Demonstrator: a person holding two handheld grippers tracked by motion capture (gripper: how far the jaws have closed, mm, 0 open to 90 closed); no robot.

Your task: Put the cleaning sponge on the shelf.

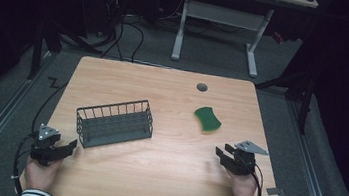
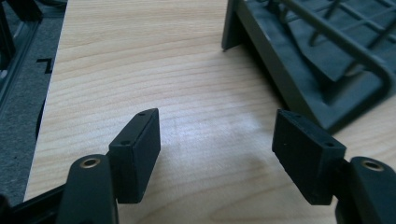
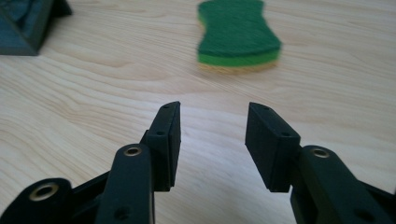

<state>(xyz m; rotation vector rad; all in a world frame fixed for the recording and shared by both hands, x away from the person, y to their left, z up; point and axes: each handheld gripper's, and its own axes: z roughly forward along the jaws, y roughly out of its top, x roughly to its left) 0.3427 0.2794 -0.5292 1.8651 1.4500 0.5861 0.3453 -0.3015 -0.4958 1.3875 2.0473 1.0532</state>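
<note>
Ahead of the parted right gripper (image 3: 212, 140) lies the green sponge (image 3: 238, 35), untouched.

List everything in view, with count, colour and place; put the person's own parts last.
table: one, light wood, centre of the high view
basket: one, dark grey wire, left half of the table, nothing in it
sponge: one, green on a yellow layer, right half of the table, lying flat
grommet: one, grey, far edge of the table
desk: one, white legs, on the floor beyond the table
left claw: one, black, open, near the basket's near left corner
right claw: one, black, open, pointing toward the sponge
hands: two, striped sleeves, at the near edge
</note>
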